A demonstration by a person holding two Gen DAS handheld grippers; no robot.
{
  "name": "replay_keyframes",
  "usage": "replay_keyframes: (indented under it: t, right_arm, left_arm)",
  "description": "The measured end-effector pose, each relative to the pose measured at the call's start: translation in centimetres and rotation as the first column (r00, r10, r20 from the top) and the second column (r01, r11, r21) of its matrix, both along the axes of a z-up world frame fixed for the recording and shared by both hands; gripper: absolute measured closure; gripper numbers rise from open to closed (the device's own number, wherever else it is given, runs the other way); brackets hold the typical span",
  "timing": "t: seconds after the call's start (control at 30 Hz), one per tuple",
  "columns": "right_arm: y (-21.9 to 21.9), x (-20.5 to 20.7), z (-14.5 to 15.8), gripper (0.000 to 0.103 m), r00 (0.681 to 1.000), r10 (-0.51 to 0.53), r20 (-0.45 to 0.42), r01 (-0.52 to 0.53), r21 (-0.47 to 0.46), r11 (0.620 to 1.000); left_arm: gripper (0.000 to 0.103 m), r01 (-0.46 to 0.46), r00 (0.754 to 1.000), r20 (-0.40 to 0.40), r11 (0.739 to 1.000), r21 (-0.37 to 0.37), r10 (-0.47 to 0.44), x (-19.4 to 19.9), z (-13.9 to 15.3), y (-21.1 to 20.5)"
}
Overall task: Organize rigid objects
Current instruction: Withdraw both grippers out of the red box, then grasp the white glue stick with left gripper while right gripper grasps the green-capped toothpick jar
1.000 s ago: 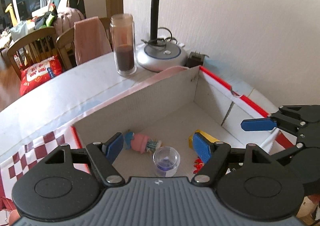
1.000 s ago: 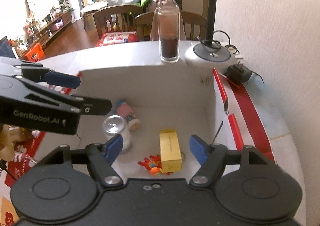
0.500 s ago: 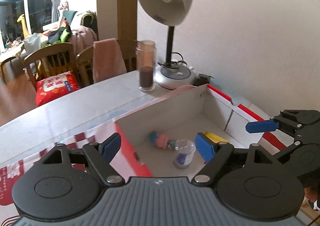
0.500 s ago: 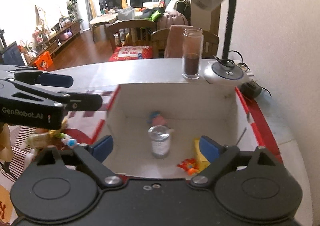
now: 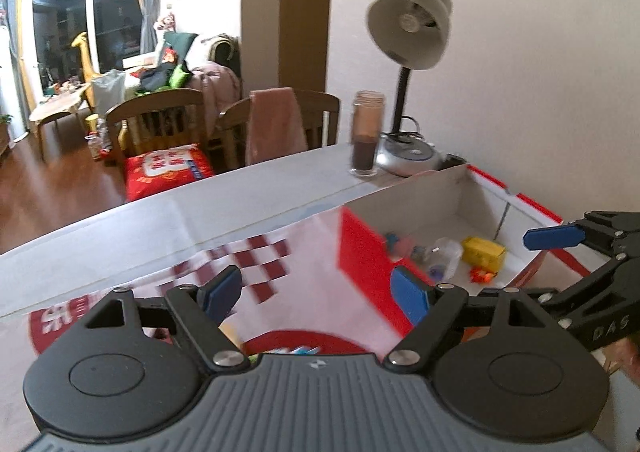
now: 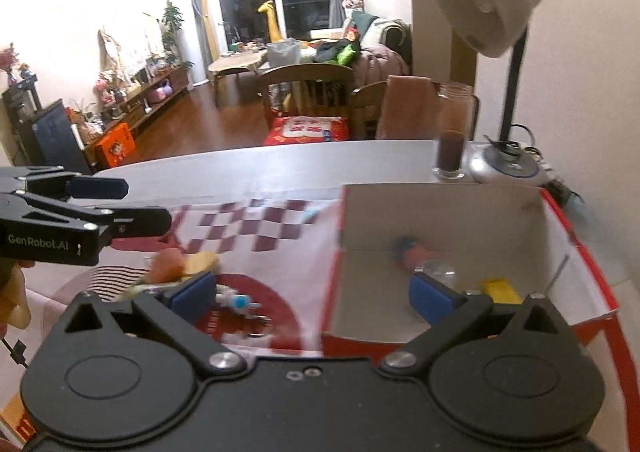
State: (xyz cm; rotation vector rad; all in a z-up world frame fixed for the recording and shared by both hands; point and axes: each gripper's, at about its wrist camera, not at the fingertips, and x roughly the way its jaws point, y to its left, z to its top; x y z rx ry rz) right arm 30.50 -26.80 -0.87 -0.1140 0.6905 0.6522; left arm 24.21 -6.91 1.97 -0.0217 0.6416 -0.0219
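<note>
An open red-and-white cardboard box (image 5: 436, 208) stands at the right on the table. Inside lie a clear little jar (image 5: 443, 257), a yellow carton (image 5: 483, 250), a pink-and-blue toy (image 5: 401, 243) and a small orange toy (image 5: 482, 274). My left gripper (image 5: 314, 290) is open and empty, above the cloth left of the box. My right gripper (image 6: 313, 294) is opening its jaws with nothing between them, near the box's left wall (image 6: 334, 284). Loose items lie on the cloth: an orange toy (image 6: 168, 265), a yellow piece (image 6: 202, 262), a white-and-blue toy (image 6: 237, 300).
A red checkered cloth (image 5: 260, 256) covers the near table. Behind the box stand a glass jar of brown powder (image 5: 366, 132) and a desk lamp (image 5: 408, 32) with cables by the wall. Wooden chairs (image 5: 160, 120) stand beyond the table's far edge.
Both grippers have drawn back and leftward from over the box, which now sits to the right. The right jaws have spread wider. Loose items on the cloth have come into view.
</note>
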Motion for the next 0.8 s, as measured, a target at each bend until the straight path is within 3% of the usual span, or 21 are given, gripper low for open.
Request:
replay_keyframes:
  t: [0.3, 0.43, 0.8]
  right_arm:
    - [5.1, -2.9, -0.9, 0.0, 0.997, 0.08, -0.005, -0.08, -0.025, 0.996]
    - [7.6, -4.3, -1.5, 0.0, 0.992, 0.124, -0.002, -0.124, -0.047, 0.991]
    - [13.2, -5.6, -3.7, 0.0, 0.988, 0.153, -0.038, -0.155, -0.072, 0.985]
  left_arm:
    - [0.021, -0.085, 0.996, -0.018, 0.996, -0.024, 0.085, -5.1, -1.9, 7.3]
    - [0.021, -0.093, 0.995, -0.034, 0.992, -0.082, 0.091, -6.6, -3.3, 10.4]
    - [0.021, -0.132, 0.988, -0.087, 0.99, -0.052, 0.127, -8.2, -8.9, 14.3]
